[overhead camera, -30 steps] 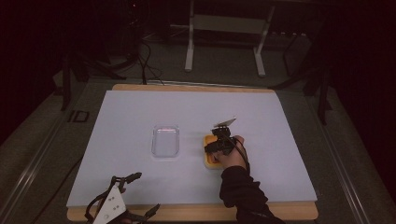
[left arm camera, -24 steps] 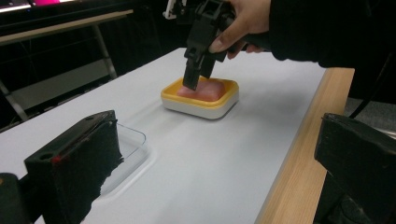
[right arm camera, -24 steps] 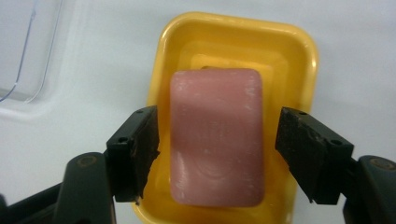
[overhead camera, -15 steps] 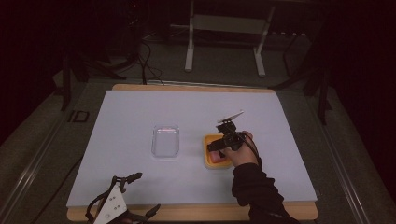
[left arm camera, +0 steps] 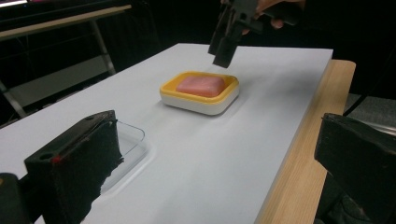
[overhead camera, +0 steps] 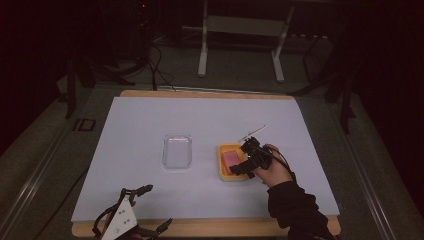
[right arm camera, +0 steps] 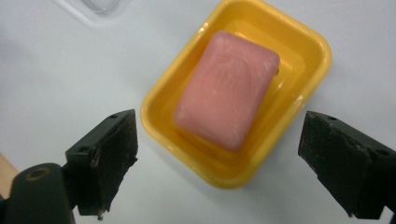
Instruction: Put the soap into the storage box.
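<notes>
Above a pink soap bar (right arm camera: 227, 88) lying in its yellow soap dish (right arm camera: 308, 84) on the white table (overhead camera: 140, 125), right gripper (right arm camera: 219, 163) jaws just spread wide and empty; likely hard, slick, light, best pinched across long sides.

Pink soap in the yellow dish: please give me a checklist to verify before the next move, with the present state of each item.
1. Pink soap lies flat inside the yellow dish: ok.
2. Right gripper has let go: ok. Its jaws have just been opening and stand wide, above the dish, pads off the soap.
3. Dish sits level on the white table cover: ok.
4. Clear lid lies apart from the dish, nothing on it: ok.
5. Left gripper is open at the near table edge, away from both things: ok.
6. Lid is the right way up for closing: cannot tell.
</notes>
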A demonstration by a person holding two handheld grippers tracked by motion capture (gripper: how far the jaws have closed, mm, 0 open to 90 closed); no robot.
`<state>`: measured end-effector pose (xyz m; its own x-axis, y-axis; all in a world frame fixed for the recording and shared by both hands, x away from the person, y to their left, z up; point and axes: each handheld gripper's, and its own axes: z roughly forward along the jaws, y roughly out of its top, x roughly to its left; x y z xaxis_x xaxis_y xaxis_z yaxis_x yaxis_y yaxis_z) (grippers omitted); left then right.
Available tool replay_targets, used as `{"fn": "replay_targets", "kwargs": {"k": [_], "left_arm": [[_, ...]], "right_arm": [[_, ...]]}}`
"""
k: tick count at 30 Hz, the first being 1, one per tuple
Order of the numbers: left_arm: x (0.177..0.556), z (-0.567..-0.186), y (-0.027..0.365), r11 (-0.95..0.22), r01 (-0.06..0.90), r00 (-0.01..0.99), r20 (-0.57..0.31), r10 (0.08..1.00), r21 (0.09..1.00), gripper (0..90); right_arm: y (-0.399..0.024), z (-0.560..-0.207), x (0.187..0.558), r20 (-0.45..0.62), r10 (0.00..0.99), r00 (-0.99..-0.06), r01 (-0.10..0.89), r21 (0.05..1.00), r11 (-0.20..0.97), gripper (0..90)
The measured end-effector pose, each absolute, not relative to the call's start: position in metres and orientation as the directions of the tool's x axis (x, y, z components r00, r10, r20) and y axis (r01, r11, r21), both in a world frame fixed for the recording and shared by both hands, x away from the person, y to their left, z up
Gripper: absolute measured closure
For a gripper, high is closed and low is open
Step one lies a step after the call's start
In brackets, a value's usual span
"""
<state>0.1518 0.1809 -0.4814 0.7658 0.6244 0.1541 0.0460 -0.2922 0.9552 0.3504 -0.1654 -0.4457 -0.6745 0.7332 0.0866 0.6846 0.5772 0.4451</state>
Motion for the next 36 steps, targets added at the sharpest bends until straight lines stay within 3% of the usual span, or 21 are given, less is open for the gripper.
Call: {"fn": "replay_targets", "kwargs": {"k": [12,36], "left_arm": [[0.153,-0.482,0.181,-0.302,0.052,0.763,0.157,0.627,0.952,0.9],[0.152,-0.483,0.179,-0.308,0.050,0.763,0.163,0.626,0.950,0.9]], "right_arm": [[-0.205,-0.449,0.331,0.065,0.745,-0.664,0.654,0.532,0.537,11.8],[-0.263,-0.470,0.296,0.041,0.790,-0.611,0.638,0.617,0.461,11.9]]}}
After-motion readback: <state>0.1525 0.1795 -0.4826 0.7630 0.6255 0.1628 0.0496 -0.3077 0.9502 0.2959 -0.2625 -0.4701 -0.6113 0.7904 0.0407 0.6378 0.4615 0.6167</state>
